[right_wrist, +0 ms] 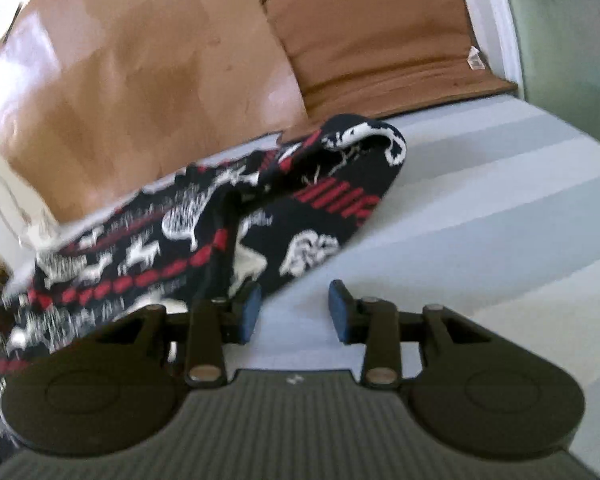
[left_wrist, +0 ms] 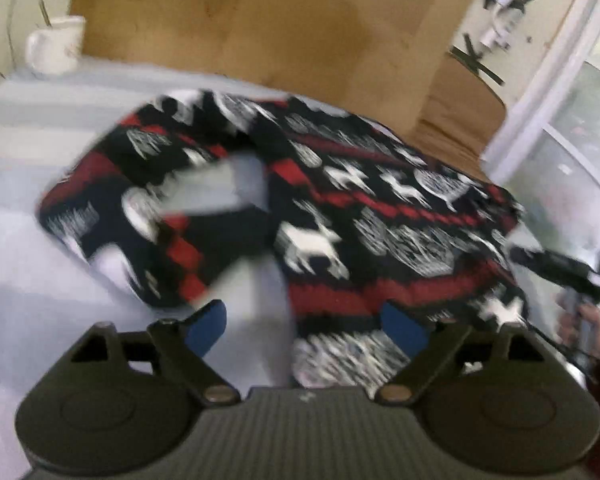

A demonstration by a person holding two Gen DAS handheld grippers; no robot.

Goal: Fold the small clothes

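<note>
A knitted garment [left_wrist: 340,208], black with red bands and white reindeer figures, lies spread and partly folded over on a grey-striped bed sheet [left_wrist: 32,264]. My left gripper [left_wrist: 305,330] is open wide just in front of the garment's near hem, and its right pad [left_wrist: 404,330] is over the fabric edge without pressing it. In the right wrist view the same garment [right_wrist: 300,216] lies bunched to the left. My right gripper [right_wrist: 295,312] is open over bare sheet [right_wrist: 480,208], its left pad [right_wrist: 250,312] beside the cloth. A hand [left_wrist: 588,332] holding the dark right gripper shows at the right edge.
A white mug [left_wrist: 56,44] stands at the far left corner of the bed. A brown board [left_wrist: 260,20] leans behind the garment, with a brown cushion [right_wrist: 380,40] beside it. A white door frame [left_wrist: 540,92] and glass are on the right.
</note>
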